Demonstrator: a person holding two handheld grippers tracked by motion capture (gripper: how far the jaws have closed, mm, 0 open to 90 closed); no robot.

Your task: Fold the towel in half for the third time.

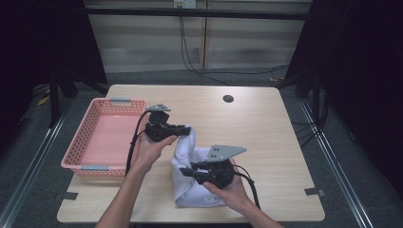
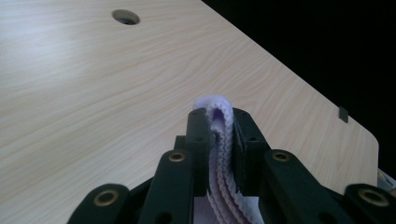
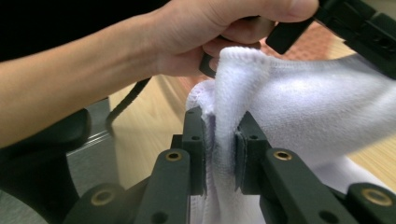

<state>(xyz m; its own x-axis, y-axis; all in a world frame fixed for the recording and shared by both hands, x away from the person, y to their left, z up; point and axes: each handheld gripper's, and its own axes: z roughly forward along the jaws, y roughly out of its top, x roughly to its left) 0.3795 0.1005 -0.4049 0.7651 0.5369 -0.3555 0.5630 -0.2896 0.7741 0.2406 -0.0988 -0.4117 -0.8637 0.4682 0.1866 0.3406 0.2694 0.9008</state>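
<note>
**Cloth gripped at two points, basket not yet filled**

While both grippers hold it, the white cloth (image 1: 190, 178) hangs partly lifted over the front half of the tabletop (image 1: 266, 142).

High view: the left gripper (image 1: 184, 128) pinches the cloth's upper end beside the right rim of the pink basket (image 1: 78, 142), which has nothing in it. The right gripper (image 1: 186, 172) grips the cloth lower down, nearer the person, and the cloth's bottom part lies bunched on the wood near the front edge. The two grippers stand near each other with a short span of cloth between them.

Left gripper view: the left gripper (image 2: 219, 116) has its jaws closed almost together on a folded, ribbed edge of the cloth (image 2: 219, 140), which pokes out just above the tips. Beyond lies bare tabletop (image 2: 93, 93) with a round cable hole (image 2: 125, 17).

Right gripper view: the right gripper (image 3: 219, 121) has its jaws nearly shut on a fold of the cloth (image 3: 299, 107); the left hand (image 3: 205, 28) is close behind, above that fold.

Judged progress: the grasp is secured on both sides. If the work is folding or stowing the cloth, most remains: the cloth is crumpled and none of it is in the basket.
</note>
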